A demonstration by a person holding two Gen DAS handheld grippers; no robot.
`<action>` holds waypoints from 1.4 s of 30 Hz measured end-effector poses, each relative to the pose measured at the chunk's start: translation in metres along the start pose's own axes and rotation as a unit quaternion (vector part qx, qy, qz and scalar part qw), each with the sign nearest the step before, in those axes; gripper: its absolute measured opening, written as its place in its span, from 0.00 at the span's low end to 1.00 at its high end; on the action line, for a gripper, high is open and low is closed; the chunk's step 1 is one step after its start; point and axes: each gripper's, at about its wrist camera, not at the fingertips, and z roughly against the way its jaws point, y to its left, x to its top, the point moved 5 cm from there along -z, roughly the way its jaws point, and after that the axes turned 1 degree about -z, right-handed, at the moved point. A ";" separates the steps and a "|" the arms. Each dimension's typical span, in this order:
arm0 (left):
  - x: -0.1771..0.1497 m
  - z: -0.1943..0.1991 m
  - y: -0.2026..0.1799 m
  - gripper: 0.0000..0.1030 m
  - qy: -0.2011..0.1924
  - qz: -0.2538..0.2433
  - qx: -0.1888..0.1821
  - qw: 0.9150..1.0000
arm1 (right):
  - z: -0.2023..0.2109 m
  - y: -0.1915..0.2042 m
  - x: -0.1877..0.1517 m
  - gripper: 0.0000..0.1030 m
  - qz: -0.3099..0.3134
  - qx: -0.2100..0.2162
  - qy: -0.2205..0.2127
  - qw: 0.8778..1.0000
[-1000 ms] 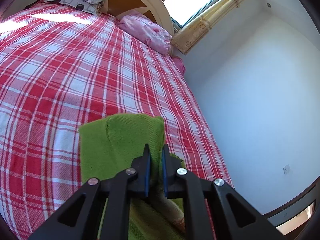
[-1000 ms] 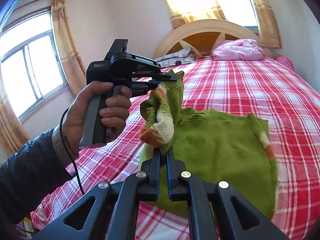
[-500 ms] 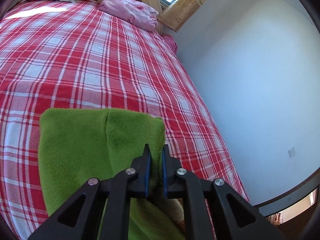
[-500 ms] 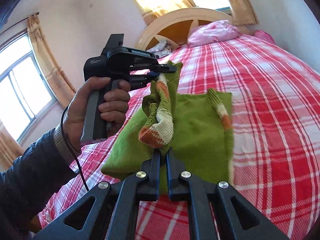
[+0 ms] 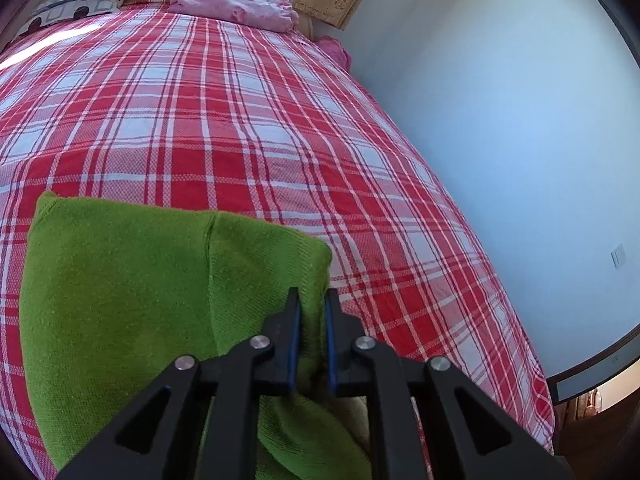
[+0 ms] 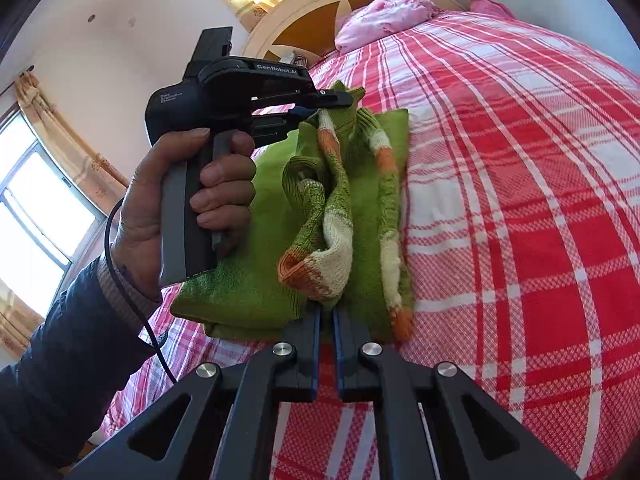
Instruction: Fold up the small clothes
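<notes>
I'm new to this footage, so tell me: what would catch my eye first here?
The bright green sweater stands out, lying on the red plaid bedspread near the foot of the bed. Both grippers pinch it: the right gripper holds its striped cuff, while the left gripper grips the far edge, its jaws opening. A pink pillow sits by the headboard.

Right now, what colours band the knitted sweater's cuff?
Orange and cream on the green knitted sweater's cuff; right wrist view.
</notes>
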 end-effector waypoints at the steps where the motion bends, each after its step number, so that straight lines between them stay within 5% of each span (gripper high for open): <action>1: -0.001 0.002 -0.004 0.13 -0.001 -0.007 -0.001 1.000 | 0.000 -0.001 -0.001 0.05 -0.001 -0.001 0.000 1.000; 6: -0.009 0.035 -0.015 0.23 -0.019 -0.054 0.010 0.998 | 0.004 -0.007 -0.003 0.07 -0.009 0.018 -0.003 1.000; 10: -0.026 0.084 0.003 0.66 -0.075 -0.090 0.065 0.991 | 0.020 -0.009 0.002 0.27 0.004 -0.014 -0.035 0.999; 12: -0.045 0.107 0.024 0.71 -0.097 -0.090 0.092 0.987 | 0.031 -0.009 0.008 0.33 0.012 -0.040 -0.061 0.997; 18: -0.096 0.123 0.071 0.71 -0.102 -0.092 0.156 0.978 | 0.033 0.003 0.048 0.35 0.020 -0.054 -0.093 0.994; 26: -0.129 0.122 0.067 0.71 -0.099 -0.087 0.112 0.985 | -0.048 0.022 0.104 0.35 0.048 -0.058 -0.027 0.997; 28: -0.139 0.128 0.064 0.78 -0.103 -0.092 0.113 0.984 | -0.065 0.017 0.108 0.35 0.039 -0.064 -0.009 0.997; 31: -0.154 0.134 0.065 0.81 -0.101 -0.098 0.113 0.984 | -0.068 0.014 0.108 0.15 0.036 -0.076 -0.009 0.996; 38: -0.165 0.132 0.067 0.87 -0.084 -0.105 0.134 0.982 | -0.051 0.004 0.098 0.13 0.032 -0.125 -0.033 0.991; 42: -0.169 0.130 0.065 0.87 -0.074 -0.103 0.135 0.983 | -0.062 -0.014 0.096 0.14 0.013 -0.103 -0.019 0.994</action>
